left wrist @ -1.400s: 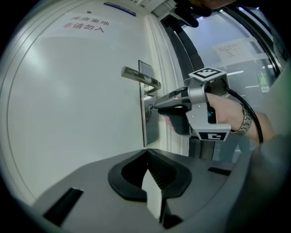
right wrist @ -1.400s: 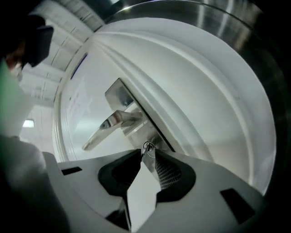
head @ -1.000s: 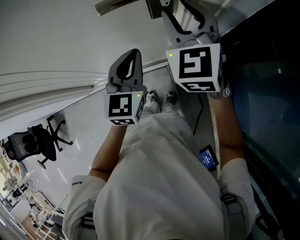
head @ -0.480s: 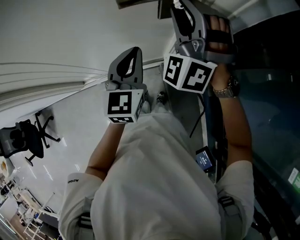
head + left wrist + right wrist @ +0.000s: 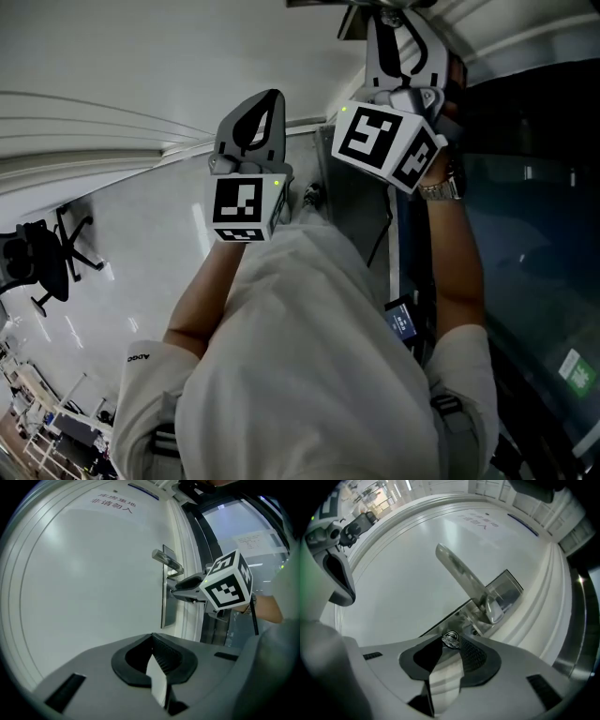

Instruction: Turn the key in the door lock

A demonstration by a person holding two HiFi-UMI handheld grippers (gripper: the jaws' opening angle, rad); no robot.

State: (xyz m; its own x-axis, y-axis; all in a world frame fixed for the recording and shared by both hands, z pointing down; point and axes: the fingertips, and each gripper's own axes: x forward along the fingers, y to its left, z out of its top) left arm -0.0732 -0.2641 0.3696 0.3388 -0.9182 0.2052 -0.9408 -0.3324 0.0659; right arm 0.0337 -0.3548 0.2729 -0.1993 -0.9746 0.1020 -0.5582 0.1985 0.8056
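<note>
Nearest, our left hand-held gripper (image 5: 152, 637) hangs closed and empty, held clear. Ahead, our right hand-held gripper (image 5: 449, 645) has just been closing its jaws, which seem to pinch the key (image 5: 451, 639) by its head, ready to turn it. The key sits in the lock below the handle (image 5: 459, 576), at the door's (image 5: 403, 569) edge.

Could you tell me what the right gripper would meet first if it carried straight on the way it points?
The key, between the tips of the right gripper, whose jaws have just been closing round it; just behind stands the lock plate.
</note>
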